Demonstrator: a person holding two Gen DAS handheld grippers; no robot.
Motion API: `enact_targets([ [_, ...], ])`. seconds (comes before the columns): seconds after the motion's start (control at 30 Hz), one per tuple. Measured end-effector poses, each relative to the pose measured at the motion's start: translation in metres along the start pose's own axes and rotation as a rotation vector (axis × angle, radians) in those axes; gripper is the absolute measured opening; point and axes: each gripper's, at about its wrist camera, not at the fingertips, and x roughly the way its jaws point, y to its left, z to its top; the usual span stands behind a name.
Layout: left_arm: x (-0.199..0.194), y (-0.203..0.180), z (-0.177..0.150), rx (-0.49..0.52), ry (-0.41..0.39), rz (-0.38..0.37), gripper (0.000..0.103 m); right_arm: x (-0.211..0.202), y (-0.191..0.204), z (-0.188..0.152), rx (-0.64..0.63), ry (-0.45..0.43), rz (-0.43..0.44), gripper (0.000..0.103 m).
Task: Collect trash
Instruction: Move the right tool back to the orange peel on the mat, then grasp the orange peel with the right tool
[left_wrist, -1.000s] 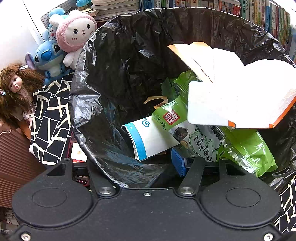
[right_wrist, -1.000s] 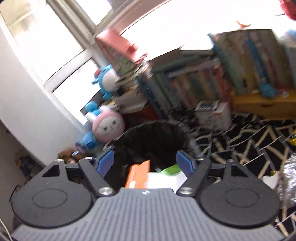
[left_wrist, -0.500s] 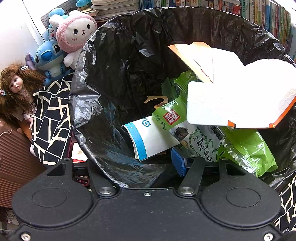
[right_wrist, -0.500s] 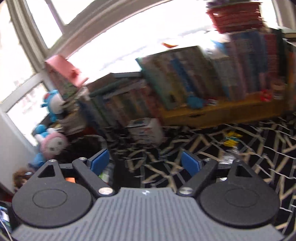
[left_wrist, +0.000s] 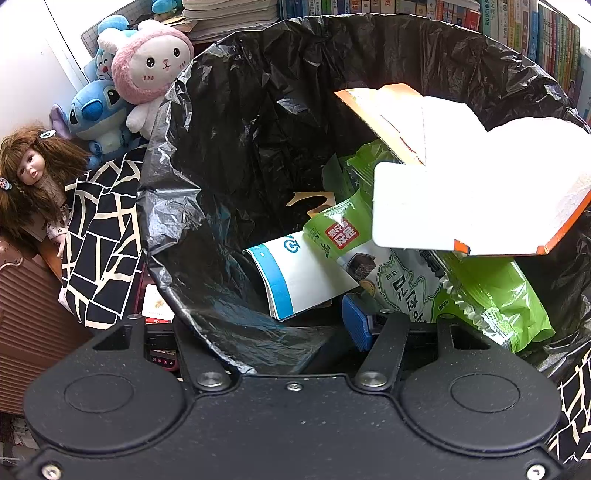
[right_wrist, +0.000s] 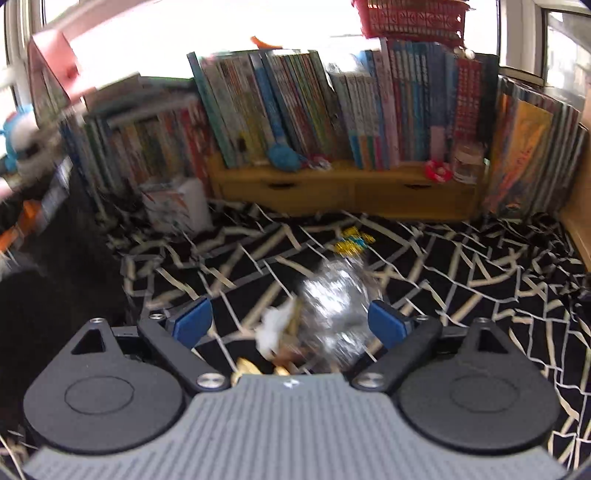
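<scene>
In the centre of the left wrist view, a black plastic bin liner (left_wrist: 236, 155) gapes open; inside lie a white-and-orange flattened cardboard box (left_wrist: 476, 192) at right, a green printed snack wrapper (left_wrist: 480, 295) under it, and a white paper carton with a blue stripe (left_wrist: 295, 273) lower centre; left gripper (left_wrist: 295, 332) sits at the liner's near rim, one blue pad (left_wrist: 356, 319) inside the bag, the other finger hidden by the rim plastic, so grip cannot be told; pink plush rabbit (left_wrist: 151, 70) and brown-haired doll (left_wrist: 31, 173) upper left. In the right wrist view, blurred, right gripper (right_wrist: 290, 321) has jaws wide, just been opening, pads touching nothing; crumpled clear plastic bottle (right_wrist: 336, 306) lies between them on the black-and-cream patterned cloth (right_wrist: 480, 277), scrap of white tissue (right_wrist: 275, 326) touching its left; row of books (right_wrist: 332, 107) across the top.
</scene>
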Motion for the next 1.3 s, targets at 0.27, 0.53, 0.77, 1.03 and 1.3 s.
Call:
enact_targets([
  [0.27,0.0,-0.001,0.0,0.002,0.002,0.002,0.058,0.035,0.016,-0.053,-0.137,0.085,-0.019,0.096],
  [0.53,0.001,-0.001,0.0,0.002,0.003,0.004,0.058,0.049,0.048,-0.075,-0.238,0.125,0.051,0.061],
  [0.77,0.001,-0.001,-0.001,0.0,-0.002,0.013,0.058,0.087,0.054,-0.083,-0.245,0.209,0.007,0.057],
  [1.03,-0.001,-0.002,-0.002,-0.001,-0.002,0.017,0.058,0.094,0.057,-0.082,-0.253,0.213,0.006,0.02],
  [1.3,-0.001,-0.003,-0.001,-0.005,0.0,0.022,0.058,0.07,0.043,-0.063,-0.225,0.18,0.033,0.01],
])
